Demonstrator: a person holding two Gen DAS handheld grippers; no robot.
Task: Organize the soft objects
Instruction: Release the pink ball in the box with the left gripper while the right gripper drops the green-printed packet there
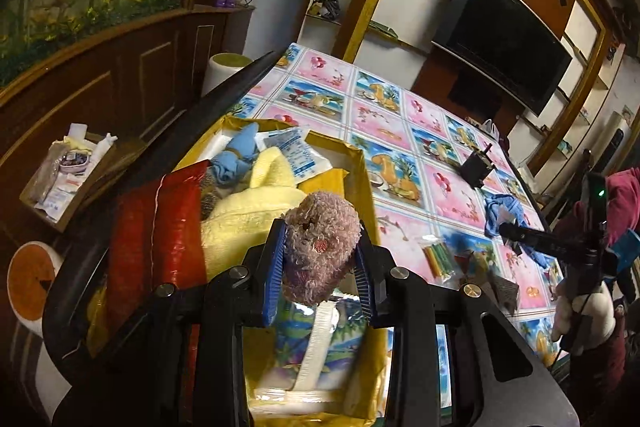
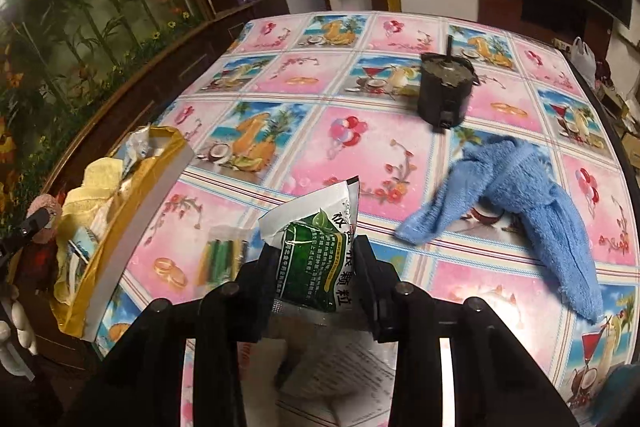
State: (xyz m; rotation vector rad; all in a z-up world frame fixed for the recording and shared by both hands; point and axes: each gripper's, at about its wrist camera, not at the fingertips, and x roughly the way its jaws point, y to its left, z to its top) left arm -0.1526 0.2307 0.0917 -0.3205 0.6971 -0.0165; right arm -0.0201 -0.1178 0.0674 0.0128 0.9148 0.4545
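The left gripper (image 1: 320, 259) clamps a fuzzy pinkish-brown plush toy (image 1: 320, 247) above the yellow-lined cardboard box (image 1: 362, 163) of soft things; the right gripper (image 2: 316, 279) pinches a green-and-white foil sachet (image 2: 316, 247) near a crumpled blue towel (image 2: 520, 211) on the tablecloth

Black pot (image 2: 445, 95) and blue towel (image 2: 516, 207) obstruct tabletop.

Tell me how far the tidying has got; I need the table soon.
Done: the yellow box already holds a yellow towel, a blue cloth and packets. In hand: the left tongs grip a pink plush toy over the box; the right tongs grip a green sachet. Left: the blue towel and the coloured stick pack on the table.
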